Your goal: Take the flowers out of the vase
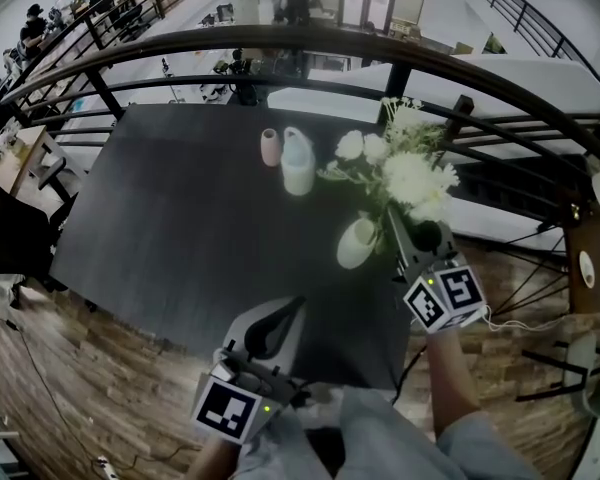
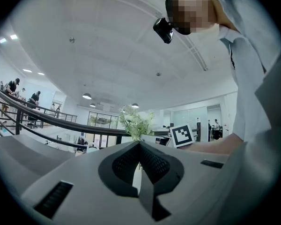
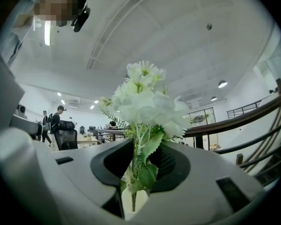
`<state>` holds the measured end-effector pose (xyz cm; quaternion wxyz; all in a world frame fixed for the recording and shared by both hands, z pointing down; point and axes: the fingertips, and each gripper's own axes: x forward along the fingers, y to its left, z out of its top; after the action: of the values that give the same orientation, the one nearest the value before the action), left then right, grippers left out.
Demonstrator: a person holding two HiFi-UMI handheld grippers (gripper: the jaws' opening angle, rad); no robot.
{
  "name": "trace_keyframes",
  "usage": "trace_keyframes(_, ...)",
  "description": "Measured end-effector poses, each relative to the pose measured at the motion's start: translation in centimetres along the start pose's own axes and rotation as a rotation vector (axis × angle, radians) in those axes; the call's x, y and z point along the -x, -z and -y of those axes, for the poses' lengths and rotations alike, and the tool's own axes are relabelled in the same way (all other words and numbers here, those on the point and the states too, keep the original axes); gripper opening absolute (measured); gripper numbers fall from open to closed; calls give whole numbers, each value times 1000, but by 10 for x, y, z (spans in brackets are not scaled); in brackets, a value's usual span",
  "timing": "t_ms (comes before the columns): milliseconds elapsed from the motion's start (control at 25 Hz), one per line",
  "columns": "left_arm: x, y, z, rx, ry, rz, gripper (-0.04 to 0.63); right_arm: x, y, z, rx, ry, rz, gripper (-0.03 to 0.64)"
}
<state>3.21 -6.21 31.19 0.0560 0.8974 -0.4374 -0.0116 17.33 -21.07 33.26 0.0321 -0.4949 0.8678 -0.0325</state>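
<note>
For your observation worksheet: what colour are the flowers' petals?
The flowers are white; the right gripper view shows them best.

The flowers (image 1: 405, 173) stand between the right gripper's (image 1: 398, 220) jaws, blooms above and ahead, with the vase (image 1: 358, 243) just below-left of its tip on the table (image 1: 180, 218). A cup (image 1: 270, 147) and bottle (image 1: 298, 162) (side by side) sit farther ahead-left. The left gripper (image 1: 298, 306) is at the table's near edge and the railing (image 1: 280, 43) lies beyond.

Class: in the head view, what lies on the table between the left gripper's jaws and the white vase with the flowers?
Nothing. The head view shows only bare dark table between the left gripper and the white vase.
</note>
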Motion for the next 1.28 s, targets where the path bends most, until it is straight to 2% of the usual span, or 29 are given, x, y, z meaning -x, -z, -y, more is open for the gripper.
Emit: trace_keyframes(1280, 19, -15, -15, -12, 35, 45, 0, 2, -68, -14, 36, 31, 115, 110)
